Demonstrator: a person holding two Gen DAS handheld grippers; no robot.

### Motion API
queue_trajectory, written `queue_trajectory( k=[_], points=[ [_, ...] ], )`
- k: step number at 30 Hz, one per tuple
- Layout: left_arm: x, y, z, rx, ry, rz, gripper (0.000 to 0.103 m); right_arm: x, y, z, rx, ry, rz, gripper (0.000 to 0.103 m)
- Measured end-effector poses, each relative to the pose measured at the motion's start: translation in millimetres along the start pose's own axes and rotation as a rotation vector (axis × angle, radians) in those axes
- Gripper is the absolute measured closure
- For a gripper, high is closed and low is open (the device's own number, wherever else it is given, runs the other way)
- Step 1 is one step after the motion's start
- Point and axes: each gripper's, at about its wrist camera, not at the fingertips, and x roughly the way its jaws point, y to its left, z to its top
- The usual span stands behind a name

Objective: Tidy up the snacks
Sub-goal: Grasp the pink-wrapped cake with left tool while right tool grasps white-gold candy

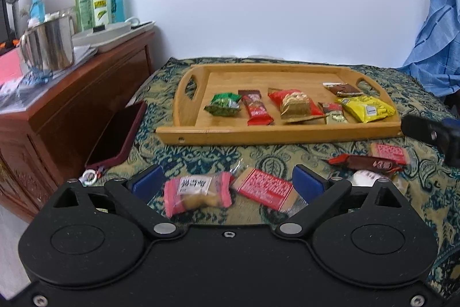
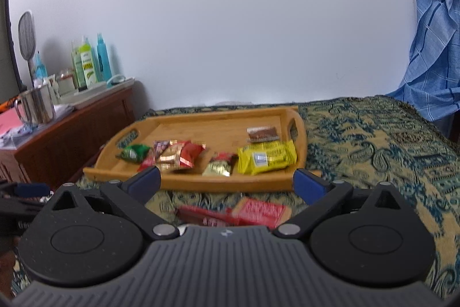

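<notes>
Here, wooden tray (image 1: 187, 131) on patterned cloth holds six wrapped snacks. Left gripper (image 1: 227, 180) fingers spread wide, released, above pink snack (image 1: 198, 192) and red cracker pack (image 1: 266, 188) lying loose near tray. Right gripper (image 2: 227, 183) fingers also released, over brown bar (image 2: 207, 216), blurred.

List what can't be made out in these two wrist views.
- White packet, left wrist view: half behind the left gripper linkage.
- Red bar and pink-label pack, right wrist view: blurred and cut off by the right gripper body.
- Wrapper print in the tray: too small.
- Phone screen: dark.
</notes>
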Motion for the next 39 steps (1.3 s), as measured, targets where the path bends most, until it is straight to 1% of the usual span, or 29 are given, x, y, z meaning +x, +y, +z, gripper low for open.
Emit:
queue_trajectory(
  k=[7, 13, 16, 21, 22, 24, 26, 29, 31, 33, 34, 37, 38, 39],
  points=[
    [12.0, 11.0, -11.2, -0.029, 0.038, 0.022, 0.006, -1.5, 8.8, -25.3, -0.03, 0.021, -0.028, 0.0],
    [19.8, 15.6, -14.3, -0.039, 0.043, 0.031, 0.006, 0.2, 11.8, -44.5, -0.032, 0.048, -0.042, 0.0],
    [25.3, 17.5, -15.4, -0.046, 0.052, 0.035, 0.006, 1.8, 12.5, -50.9, -0.036, 0.058, -0.056, 0.0],
    [33.6, 17.9, -17.2, -0.047, 0.063, 0.046, 0.006, 6.1, 13.7, -55.9, -0.029, 0.072, -0.054, 0.003],
    [35.3, 18.1, -17.4, -0.048, 0.064, 0.048, 0.006, 7.1, 13.9, -57.2, -0.029, 0.076, -0.054, 0.004],
    [37.7, 18.5, -17.5, -0.05, 0.065, 0.049, 0.006, 9.1, 14.3, -59.2, -0.024, 0.081, -0.051, 0.012],
    [39.5, 18.8, -17.1, -0.052, 0.066, 0.049, 0.006, 10.7, 13.8, -61.1, -0.01, 0.083, -0.048, 0.016],
    [41.7, 19.8, -16.2, -0.055, 0.063, 0.048, 0.006, 10.4, 14.2, -63.7, 0.008, 0.068, -0.042, 0.019],
    [43.5, 20.7, -15.6, -0.06, 0.059, 0.052, 0.006, 10.0, 16.3, -65.2, 0.003, 0.06, -0.043, 0.025],
    [44.9, 22.1, -15.0, -0.066, 0.058, 0.051, 0.006, 9.4, 17.4, -65.9, 0.003, 0.049, -0.051, 0.032],
    [45.5, 23.0, -14.7, -0.07, 0.057, 0.048, 0.007, 8.7, 17.3, -66.2, 0.008, 0.042, -0.056, 0.033],
    [47.2, 24.8, -14.5, -0.075, 0.062, 0.034, 0.011, 6.6, 15.3, -66.5, 0.031, 0.028, -0.065, 0.042],
    [47.7, 24.6, -14.8, -0.076, 0.063, 0.031, 0.014, 6.3, 14.8, -66.6, 0.035, 0.027, -0.069, 0.047],
    [48.6, 25.1, -15.1, -0.079, 0.066, 0.024, 0.017, 6.8, 14.4, -66.9, 0.038, 0.031, -0.072, 0.049]
  ],
)
